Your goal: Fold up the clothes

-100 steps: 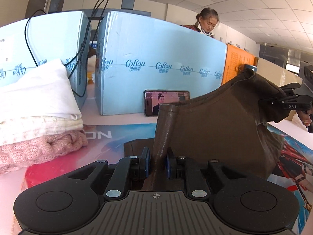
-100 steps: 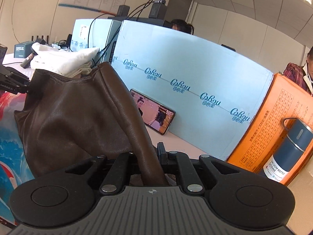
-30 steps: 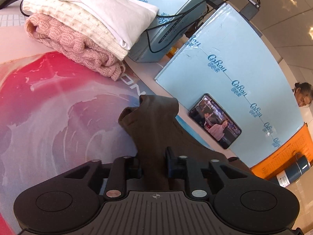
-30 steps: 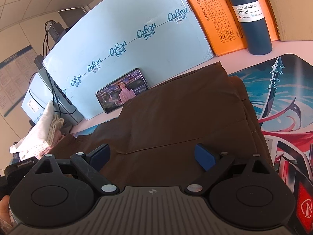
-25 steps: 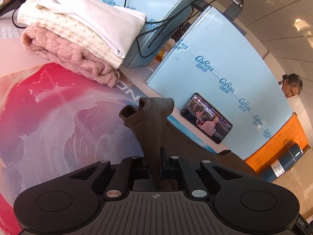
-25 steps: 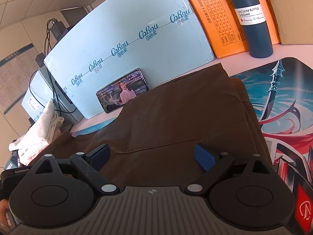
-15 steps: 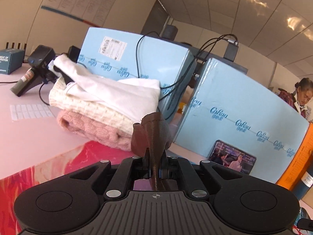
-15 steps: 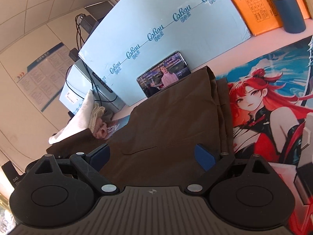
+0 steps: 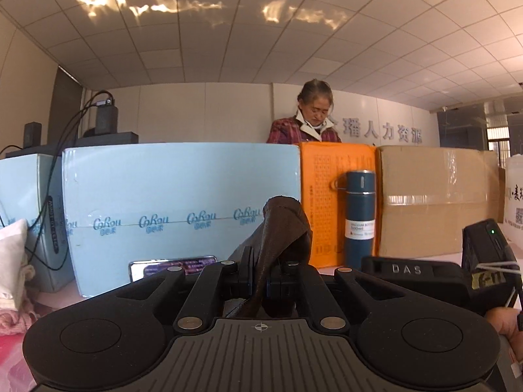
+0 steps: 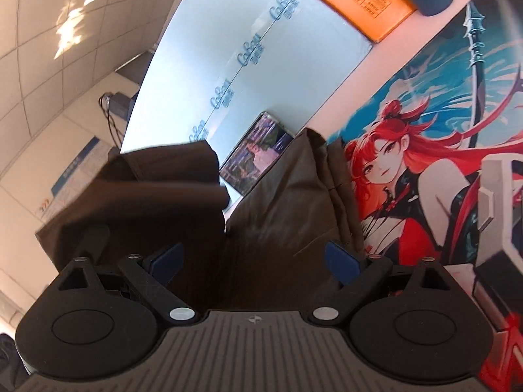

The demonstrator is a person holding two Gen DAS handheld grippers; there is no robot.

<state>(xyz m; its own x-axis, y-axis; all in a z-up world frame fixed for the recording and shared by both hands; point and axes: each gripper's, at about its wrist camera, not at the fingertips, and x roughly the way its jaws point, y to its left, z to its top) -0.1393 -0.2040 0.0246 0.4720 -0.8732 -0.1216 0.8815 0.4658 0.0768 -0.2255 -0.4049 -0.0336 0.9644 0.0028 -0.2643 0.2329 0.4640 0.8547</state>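
the left gripper (image 9: 259, 281) is clamped tight on a bunched corner of the brown garment (image 9: 281, 228), which sticks up past its tips and hides the blue box (image 9: 163, 209) behind. the right gripper (image 10: 253, 258) is spread wide, holding nothing, over the garment's folded body (image 10: 287, 202) on the printed mat (image 10: 425, 150); a raised, blurred flap covers its left finger.

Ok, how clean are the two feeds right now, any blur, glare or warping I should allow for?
Left wrist view: sharp, strong fisheye bend at the ceiling, sun patches overhead, no glare on the brown cloth pinched in the left gripper. Right wrist view: tilted, the raised cloth fold is smeared by motion blur, the mat is crisp, and the right gripper is open.
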